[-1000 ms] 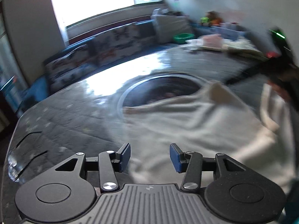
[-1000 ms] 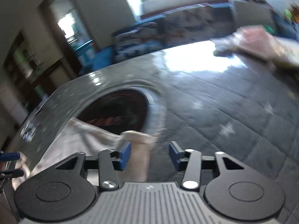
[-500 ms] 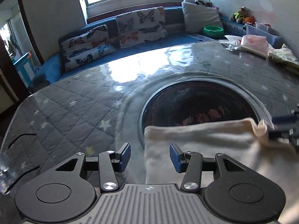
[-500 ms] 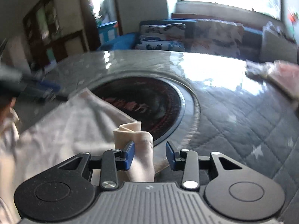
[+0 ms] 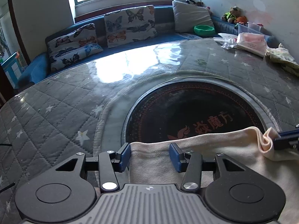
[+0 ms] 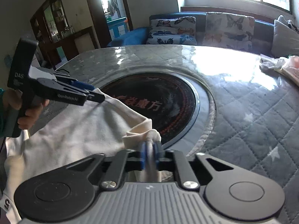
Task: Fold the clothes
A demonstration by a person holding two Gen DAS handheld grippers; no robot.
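Note:
A cream-white garment (image 5: 220, 156) (image 6: 78, 130) lies at the near edge of the round table, over the rim of the dark centre disc. My left gripper (image 5: 149, 155) is open, its blue pads astride the garment's left top corner. It also shows in the right wrist view (image 6: 93, 93), at that corner of the cloth. My right gripper (image 6: 150, 154) is shut on the bunched right corner of the garment. Its tips show at the right edge of the left wrist view (image 5: 286, 140).
The table has a grey quilted cover (image 5: 56, 115) under clear plastic and a dark round disc (image 5: 190, 112) in the middle. A pink-and-white pack (image 5: 250, 42) and floral cloth (image 5: 282, 57) lie at the far right. A sofa with butterfly cushions (image 5: 130, 24) stands behind.
My right gripper has closed on the garment's right corner. My left gripper has moved in so its open pads straddle the left corner.

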